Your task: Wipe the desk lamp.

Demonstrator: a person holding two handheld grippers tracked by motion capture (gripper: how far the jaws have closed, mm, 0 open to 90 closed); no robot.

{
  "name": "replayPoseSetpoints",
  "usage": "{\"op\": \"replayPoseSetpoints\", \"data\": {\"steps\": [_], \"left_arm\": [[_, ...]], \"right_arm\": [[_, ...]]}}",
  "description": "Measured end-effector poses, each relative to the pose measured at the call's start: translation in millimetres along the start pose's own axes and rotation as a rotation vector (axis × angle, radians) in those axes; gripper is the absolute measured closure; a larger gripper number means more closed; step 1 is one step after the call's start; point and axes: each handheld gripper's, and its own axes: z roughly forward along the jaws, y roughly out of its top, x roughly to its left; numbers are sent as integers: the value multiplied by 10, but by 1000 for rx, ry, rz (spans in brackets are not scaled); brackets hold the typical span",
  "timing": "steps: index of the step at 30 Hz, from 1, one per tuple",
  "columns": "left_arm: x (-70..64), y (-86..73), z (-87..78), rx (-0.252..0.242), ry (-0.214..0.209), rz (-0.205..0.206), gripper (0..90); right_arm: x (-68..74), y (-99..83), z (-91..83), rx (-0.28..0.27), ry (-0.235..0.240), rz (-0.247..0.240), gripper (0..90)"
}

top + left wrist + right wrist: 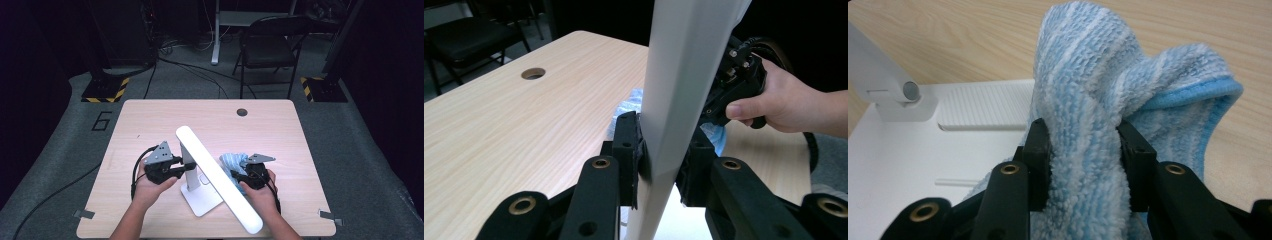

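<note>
A white desk lamp stands near the front of the wooden table [150, 120], its long light bar [217, 177] slanting from upper left to lower right over its flat base [202, 200]. My left gripper [176, 167] is shut on the lamp's upright post [669, 125]; the post fills the space between the jaws. My right gripper [239, 177] is shut on a blue-and-white striped cloth [1088, 115], bunched up between the jaws beside the lamp base [903, 165]. The same cloth [234, 161] peeks out behind the light bar. The light bar hides part of the right gripper.
A round cable hole [242, 112] sits near the table's far edge. Behind the table stand a black folding chair [270, 47] and stands with yellow-black striped feet [106, 90]. Cables trail from both grippers over the table's front.
</note>
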Motion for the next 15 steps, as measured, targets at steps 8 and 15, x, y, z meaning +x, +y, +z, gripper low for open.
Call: {"op": "replayPoseSetpoints", "data": {"steps": [8, 15], "left_arm": [[-24, 5, 22, -6, 27, 9, 755], [-33, 1, 25, -5, 11, 4, 750]], "right_arm": [[121, 81, 4, -13, 22, -21, 640], [413, 224, 214, -15, 60, -74, 632]]}}
